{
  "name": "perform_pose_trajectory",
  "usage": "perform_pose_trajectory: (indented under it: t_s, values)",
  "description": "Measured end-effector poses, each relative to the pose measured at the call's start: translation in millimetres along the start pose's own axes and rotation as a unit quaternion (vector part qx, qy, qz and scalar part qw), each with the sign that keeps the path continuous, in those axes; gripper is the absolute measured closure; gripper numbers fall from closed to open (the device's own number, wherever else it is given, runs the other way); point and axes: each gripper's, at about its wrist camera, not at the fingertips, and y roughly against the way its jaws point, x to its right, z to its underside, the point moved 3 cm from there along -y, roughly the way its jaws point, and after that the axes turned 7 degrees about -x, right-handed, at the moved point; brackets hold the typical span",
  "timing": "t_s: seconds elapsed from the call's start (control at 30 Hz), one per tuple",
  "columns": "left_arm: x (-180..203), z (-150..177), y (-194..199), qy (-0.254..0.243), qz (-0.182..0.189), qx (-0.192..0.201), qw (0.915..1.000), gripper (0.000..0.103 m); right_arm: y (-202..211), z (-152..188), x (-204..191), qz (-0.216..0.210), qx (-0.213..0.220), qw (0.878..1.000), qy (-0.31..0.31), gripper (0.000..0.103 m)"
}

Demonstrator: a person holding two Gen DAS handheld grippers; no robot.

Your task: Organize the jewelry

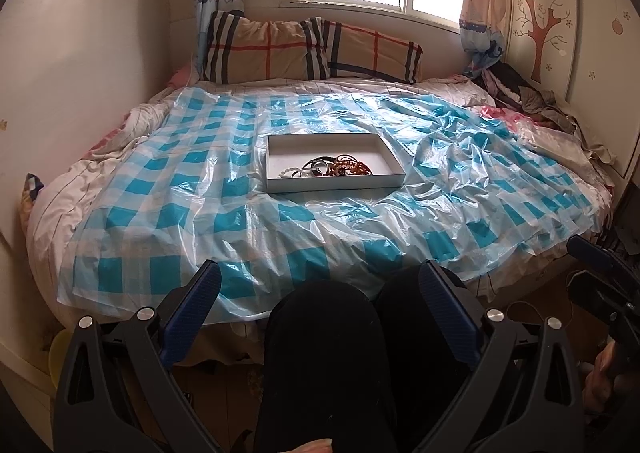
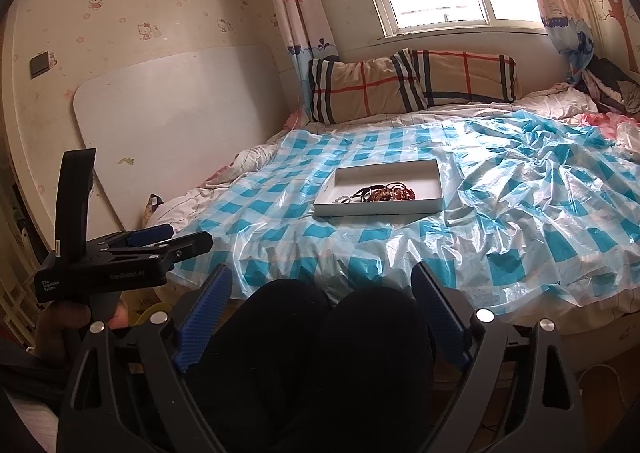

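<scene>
Blue-padded fingers of the left hand-held gripper (image 1: 320, 301) and the right hand-held gripper (image 2: 322, 301) stand spread wide and empty, each framing the person's dark-clad knees (image 1: 324, 333) just below. Beyond them lies the bed (image 1: 120, 125) under a blue-checked plastic sheet (image 1: 200, 189). Farther ahead on it, well apart from both, a white tray (image 1: 276, 157) holds tangled bracelets (image 1: 340, 168).

Black trousers (image 1: 324, 365) cover the person's knees. Each gripper (image 1: 320, 317) has black triangular arms with silver screws (image 2: 486, 315) and ribbed blue pads (image 2: 208, 317); the left one (image 2: 160, 249) reads "GenRobot.AI" (white lettering).
</scene>
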Motion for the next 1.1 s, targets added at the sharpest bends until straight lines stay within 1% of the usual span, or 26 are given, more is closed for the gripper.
perform_pose_trajectory:
  t_s: [0.13,0.4,0.8,0.93,1.1]
  values:
    - [-2.3,0.6,5.0,0.003,-0.003,0.002,1.0000,0.008,0.6,0.4,-1.0,0.000,0.001,1.000,0.000,0.015]
    - [-4.0,0.8,2.4,0.010,-0.013,-0.003,0.9999,0.008,4.5,-1.1,-2.6,0.002,0.007,1.000,0.000,0.015]
    - [-0.7,3.7,-7.2,0.005,-0.047,-0.016,0.9987,0.008,4.1,-0.3,0.6,0.001,0.006,1.000,-0.006,0.014]
    - [-0.5,3.7,-8.5,0.005,-0.050,-0.017,0.9986,0.008,2.6,0.4,1.4,0.002,0.006,1.000,-0.009,0.013]
    - [-0.4,4.9,-15.2,0.004,-0.068,-0.027,0.9973,0.008,1.3,0.5,1.9,0.002,0.005,1.000,-0.011,0.013]
